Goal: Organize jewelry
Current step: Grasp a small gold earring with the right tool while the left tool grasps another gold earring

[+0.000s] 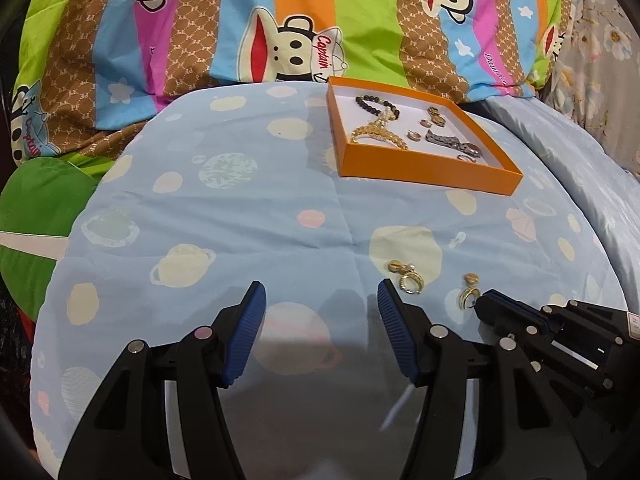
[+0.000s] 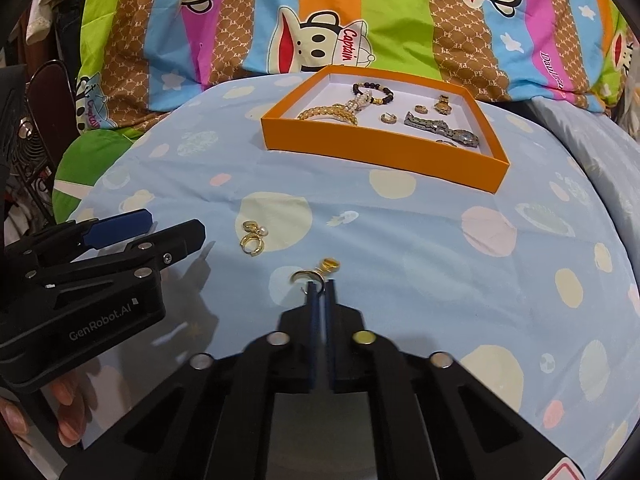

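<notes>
An orange tray (image 1: 428, 167) (image 2: 372, 152) sits on the blue bedspread and holds a dark bead bracelet (image 1: 376, 103), a gold chain (image 1: 376, 134), a watch (image 2: 440, 130) and small earrings. Two gold earrings lie loose on the spread. My right gripper (image 2: 320, 286) (image 1: 480, 300) is shut on the nearer gold earring (image 2: 310, 276) (image 1: 468, 292), pinching its hook. My left gripper (image 1: 320, 300) (image 2: 172, 226) is open and empty, with the other gold earring (image 1: 406, 278) (image 2: 252, 238) just right of its right finger.
A striped cartoon-monkey quilt (image 1: 280, 20) is heaped behind the tray. A floral cloth (image 1: 600, 60) lies at far right. A green cushion (image 1: 40, 220) lies at left. Dark furniture (image 2: 36, 128) stands beyond the bed's left edge.
</notes>
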The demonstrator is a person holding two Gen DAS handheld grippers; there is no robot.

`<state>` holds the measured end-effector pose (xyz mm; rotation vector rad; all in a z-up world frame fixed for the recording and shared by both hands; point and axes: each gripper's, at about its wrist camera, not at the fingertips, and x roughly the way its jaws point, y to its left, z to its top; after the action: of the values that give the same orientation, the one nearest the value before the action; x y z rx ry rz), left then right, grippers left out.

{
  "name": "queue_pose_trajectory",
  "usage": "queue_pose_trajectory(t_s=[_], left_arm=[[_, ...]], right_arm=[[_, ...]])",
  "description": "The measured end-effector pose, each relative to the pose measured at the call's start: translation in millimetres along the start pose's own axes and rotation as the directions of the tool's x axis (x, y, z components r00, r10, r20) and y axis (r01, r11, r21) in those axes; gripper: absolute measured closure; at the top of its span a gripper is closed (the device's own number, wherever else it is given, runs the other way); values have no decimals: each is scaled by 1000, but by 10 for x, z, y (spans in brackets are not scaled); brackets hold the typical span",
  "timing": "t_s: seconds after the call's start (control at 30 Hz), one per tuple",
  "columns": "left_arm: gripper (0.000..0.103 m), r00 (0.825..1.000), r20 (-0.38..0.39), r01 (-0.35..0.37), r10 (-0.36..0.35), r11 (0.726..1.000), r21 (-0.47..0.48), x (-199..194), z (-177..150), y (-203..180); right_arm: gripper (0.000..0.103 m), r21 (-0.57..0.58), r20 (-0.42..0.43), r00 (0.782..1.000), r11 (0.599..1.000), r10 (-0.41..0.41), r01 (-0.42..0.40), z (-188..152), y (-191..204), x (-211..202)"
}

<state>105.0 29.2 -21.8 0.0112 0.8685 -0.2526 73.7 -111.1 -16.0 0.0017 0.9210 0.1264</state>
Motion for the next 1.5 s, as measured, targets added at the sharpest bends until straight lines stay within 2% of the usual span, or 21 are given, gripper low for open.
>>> queue_pose_trajectory(t_s=[0.2,0.3,0.33,0.43,0.47,0.6,0.73,0.8,0.87,1.3,1.5], left_arm=[[44,999,-24,39,-38,999,20,59,27,-182],[41,999,-21,41,-40,999,22,76,65,-248],[41,999,-12,32,-32,999,20,66,82,-257],[41,1000,9,28,-28,999,-29,18,118,-164],[41,1000,10,28,-27,998,-48,10,125,-113],[41,1000,7,9,-8,996,-90,-5,116,54],[41,1000,-4,0,0,994,-106,2,73,145],[41,1000,-5,1,-2,995,-100,6,66,135],[41,1000,-4,7,-8,996,-90,7,63,109],[36,997,-38,61,-61,998,-20,114,84,-248],[37,998,-54,45,-45,999,-2,230,133,-402]], right_arm=[[103,50,10,1000,999,7,-7,-50,-145,-66],[103,60,14,999,997,49,-50,-50,-188,-98],[101,64,12,998,996,66,-67,-44,-191,-99],[85,69,13,996,993,93,-93,-21,-155,-99],[84,68,15,995,993,96,-97,-9,-134,-93],[84,38,-6,994,994,107,-107,54,2,-9],[84,6,-16,998,998,66,-66,78,105,66],[87,3,-16,998,999,52,-52,83,107,75],[92,11,-16,999,999,47,-47,83,74,78],[93,102,26,1000,995,16,-19,26,-305,-64],[93,150,33,999,989,-4,-1,-7,-532,-106]])
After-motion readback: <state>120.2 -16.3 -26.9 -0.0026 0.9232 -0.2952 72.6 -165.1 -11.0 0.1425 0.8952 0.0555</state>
